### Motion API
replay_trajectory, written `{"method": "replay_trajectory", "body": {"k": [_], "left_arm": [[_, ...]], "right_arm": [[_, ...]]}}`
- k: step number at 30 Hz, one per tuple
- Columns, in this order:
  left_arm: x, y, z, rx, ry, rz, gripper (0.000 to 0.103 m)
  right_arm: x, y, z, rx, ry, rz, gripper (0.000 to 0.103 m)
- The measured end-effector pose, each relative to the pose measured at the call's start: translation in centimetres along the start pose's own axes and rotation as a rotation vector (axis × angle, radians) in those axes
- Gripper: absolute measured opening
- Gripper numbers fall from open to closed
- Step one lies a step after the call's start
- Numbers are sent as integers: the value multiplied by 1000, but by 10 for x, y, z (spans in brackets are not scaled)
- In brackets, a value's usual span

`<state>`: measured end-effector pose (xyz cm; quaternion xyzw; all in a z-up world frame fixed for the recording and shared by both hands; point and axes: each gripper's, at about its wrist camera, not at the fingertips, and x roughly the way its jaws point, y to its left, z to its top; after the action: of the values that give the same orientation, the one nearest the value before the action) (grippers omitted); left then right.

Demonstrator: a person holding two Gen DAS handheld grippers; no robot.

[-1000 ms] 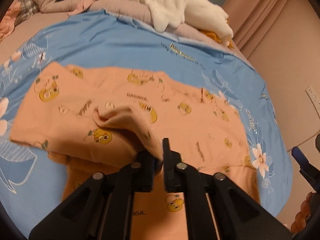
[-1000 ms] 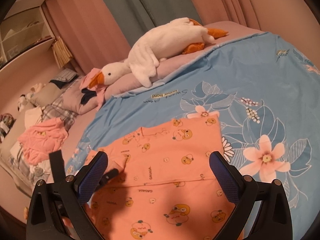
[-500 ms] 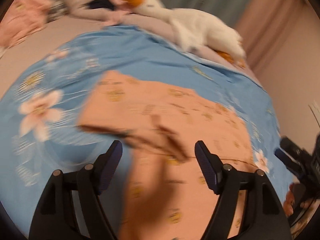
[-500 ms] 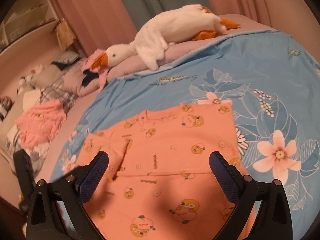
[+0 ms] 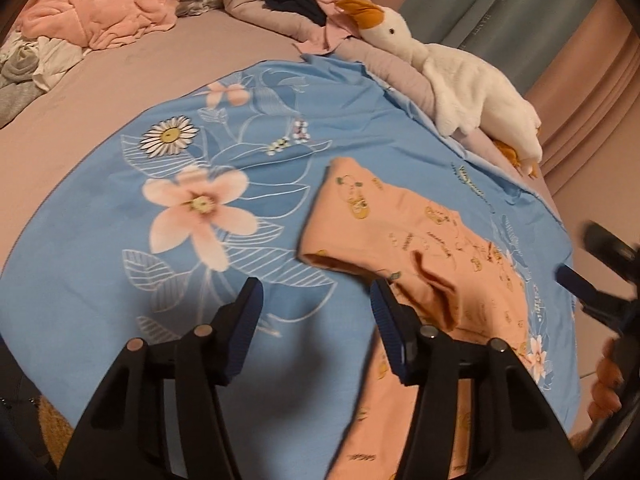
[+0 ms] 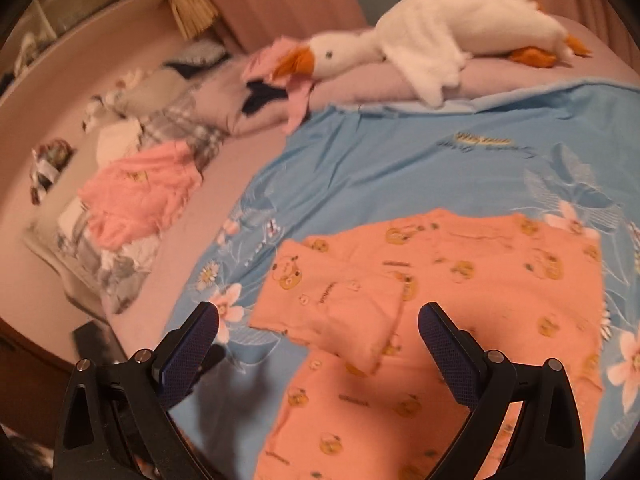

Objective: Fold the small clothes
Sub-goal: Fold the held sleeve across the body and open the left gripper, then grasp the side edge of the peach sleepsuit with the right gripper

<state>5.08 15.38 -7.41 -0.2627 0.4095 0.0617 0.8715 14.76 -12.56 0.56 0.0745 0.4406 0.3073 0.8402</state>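
Left gripper (image 5: 316,308): jaws apart and just closing a little, nothing between them, over bare sheet beside the garment.
Right gripper (image 6: 318,330): jaws wide apart, empty, above the folded sleeve.
Orange garment (image 6: 480,280): flat on the blue floral sheet (image 5: 120,260), one sleeve (image 6: 336,296) folded across.
Next move: likely the other sleeve; pinch the edge only, lay it flat.
Fabric: soft, thin printed knit, creases easily.
Plush goose (image 6: 440,32): fluffy, well apart.
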Motion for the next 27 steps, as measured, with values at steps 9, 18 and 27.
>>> {"method": "replay_trajectory", "body": {"k": [9, 18, 27], "left_arm": [[-14, 15, -4, 14, 20, -12, 55], [-19, 20, -2, 19, 18, -39, 55], [-17, 22, -1, 21, 27, -36, 55]], "right_arm": [[113, -6, -15, 29, 216, -261, 83], [116, -20, -20, 62, 240, -267, 25], [74, -18, -9, 72, 132, -183, 11]]}}
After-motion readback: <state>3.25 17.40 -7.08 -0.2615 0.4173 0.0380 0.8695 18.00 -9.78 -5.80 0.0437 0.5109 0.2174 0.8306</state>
